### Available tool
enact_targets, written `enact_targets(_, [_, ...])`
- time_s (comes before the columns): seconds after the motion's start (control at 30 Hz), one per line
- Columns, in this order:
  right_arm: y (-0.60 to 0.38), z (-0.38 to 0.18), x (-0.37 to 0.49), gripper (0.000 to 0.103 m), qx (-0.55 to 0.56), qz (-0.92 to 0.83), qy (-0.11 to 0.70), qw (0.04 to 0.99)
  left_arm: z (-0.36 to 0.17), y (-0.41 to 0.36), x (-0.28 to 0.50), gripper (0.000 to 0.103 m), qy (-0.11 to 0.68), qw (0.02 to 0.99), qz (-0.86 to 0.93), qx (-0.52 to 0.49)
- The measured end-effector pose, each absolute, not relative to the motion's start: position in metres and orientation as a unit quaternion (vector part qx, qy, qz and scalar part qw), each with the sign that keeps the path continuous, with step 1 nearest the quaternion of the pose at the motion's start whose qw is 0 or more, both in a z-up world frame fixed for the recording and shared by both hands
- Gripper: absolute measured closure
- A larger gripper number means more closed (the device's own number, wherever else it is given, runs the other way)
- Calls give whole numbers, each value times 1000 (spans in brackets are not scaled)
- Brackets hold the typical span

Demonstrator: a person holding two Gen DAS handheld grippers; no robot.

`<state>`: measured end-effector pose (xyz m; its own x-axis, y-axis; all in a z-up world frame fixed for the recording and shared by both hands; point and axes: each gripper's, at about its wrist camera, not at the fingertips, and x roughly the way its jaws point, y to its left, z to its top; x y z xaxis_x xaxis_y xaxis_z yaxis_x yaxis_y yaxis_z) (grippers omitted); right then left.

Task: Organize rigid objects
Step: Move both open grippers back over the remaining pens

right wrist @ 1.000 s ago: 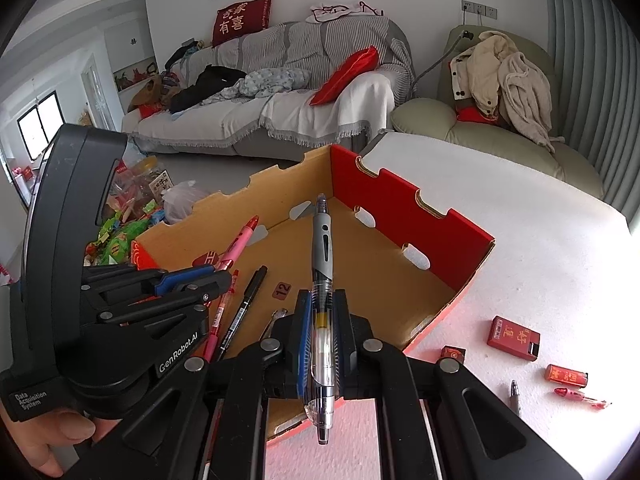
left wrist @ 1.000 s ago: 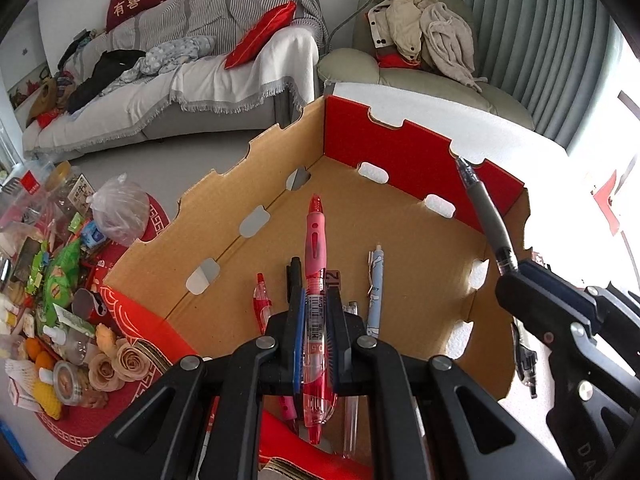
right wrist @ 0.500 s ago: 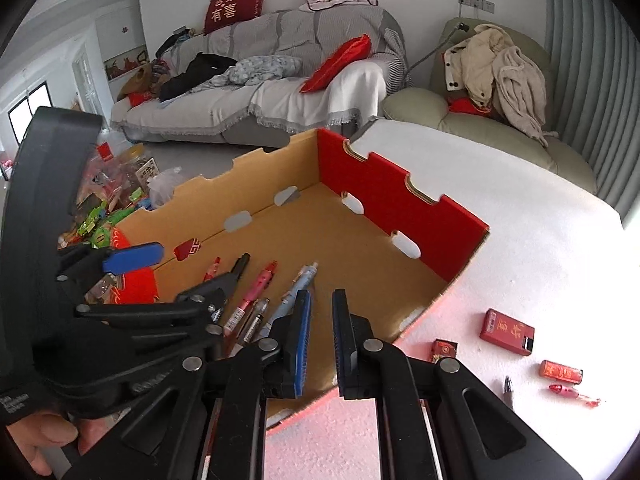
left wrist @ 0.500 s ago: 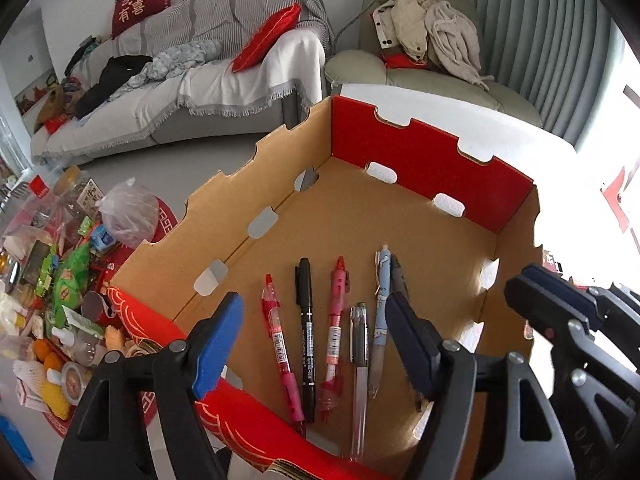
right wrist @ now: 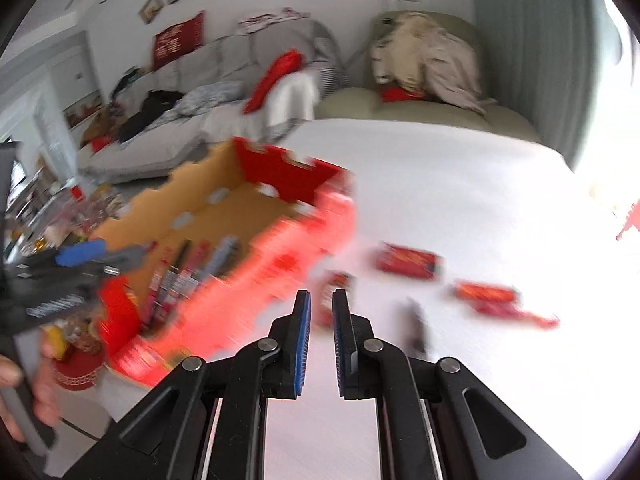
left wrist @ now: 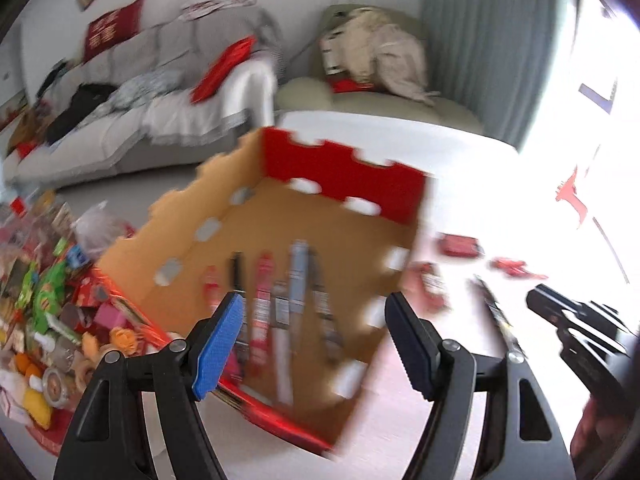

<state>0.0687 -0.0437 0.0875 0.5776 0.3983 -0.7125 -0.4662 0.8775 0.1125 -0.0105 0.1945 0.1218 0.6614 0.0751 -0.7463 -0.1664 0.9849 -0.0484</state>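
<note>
Both pictures are blurry. The left claw (left wrist: pixel 316 344) is wide apart and holds nothing. Its blue pad (left wrist: pixel 219 346) and its dark pad (left wrist: pixel 412 350) stand over the near end of the shallow cardboard box with brown floor and red walls (left wrist: pixel 344 170).

Inside the box a row of pens (left wrist: pixel 280 300) lies side by side on the brown floor. There is a red pen (left wrist: pixel 209 288), a black pen (left wrist: pixel 237 276), a pink pen (left wrist: pixel 263 284) and a light blue pen (left wrist: pixel 299 276). More pens lie next to them, but they are too smeared to tell apart.

The right claw (right wrist: pixel 320 336) is nearly closed, with just a thin gap between its pads. Nothing is in the gap. It points at the white tabletop (right wrist: pixel 460 184) just to the right of the box.

Some things lie loose on the tabletop, outside the box. A flat red box (right wrist: pixel 408 260) lies near the middle. A smaller red box (right wrist: pixel 486 293) lies further right, with a red pen-like thing (right wrist: pixel 520 314) just beside it. Another small red thing (right wrist: pixel 338 288) sits right past the right claw's tips. A dark pen (right wrist: pixel 417 326) lies just to the right of that claw.

A hand (right wrist: pixel 44 384) shows at the left edge of the right wrist picture, under the left claw's body.
</note>
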Motion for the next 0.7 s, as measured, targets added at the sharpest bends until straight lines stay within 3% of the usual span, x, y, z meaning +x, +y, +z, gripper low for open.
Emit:
enact_targets(0.33, [-165, 43, 75, 91, -15, 168, 441, 881, 102, 62, -11, 27, 436, 897, -60, 25])
enact_targets(0.67, [-206, 32, 136, 91, -67, 182, 435, 879, 33, 13, 35, 34, 534, 841, -87, -28])
enact_targets(0.7, [-205, 31, 141, 74, -73, 189, 436, 877, 32, 9, 36, 34, 534, 840, -86, -29])
